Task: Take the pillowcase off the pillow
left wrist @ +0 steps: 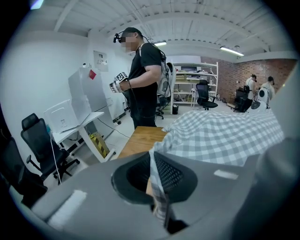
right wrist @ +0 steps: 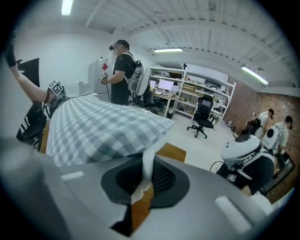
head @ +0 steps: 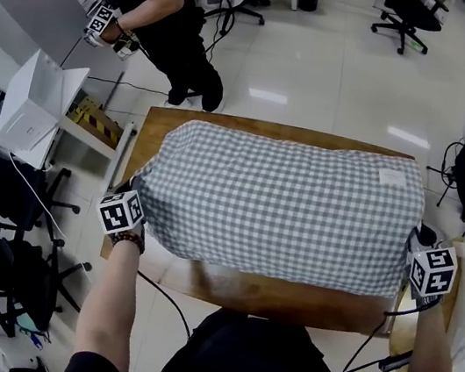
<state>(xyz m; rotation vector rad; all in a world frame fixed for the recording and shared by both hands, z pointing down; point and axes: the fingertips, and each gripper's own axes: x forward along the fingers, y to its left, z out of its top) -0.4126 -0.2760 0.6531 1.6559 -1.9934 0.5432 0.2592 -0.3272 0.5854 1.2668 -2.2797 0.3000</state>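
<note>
Checked pillowcase [head: 278,206] lies across the table [head: 284,298], pillow still inside. Left gripper [left wrist: 159,206], at the 9 o'clock end, has its jaws fully closed on a checked fold. Right gripper [right wrist: 142,180], at 3 o'clock, is pinched shut on a pale fold. Risk: these thin pinches may slip under pull, or may have caught the pillow too, dragging everything along.

Lab in open office space: swivel chairs [head: 407,14], equipment shelving [right wrist: 185,86], brick wall [left wrist: 224,75], strip lights [right wrist: 167,49], second person [left wrist: 146,79] wearing headset, holding marker-cube device [left wrist: 120,80]
</note>
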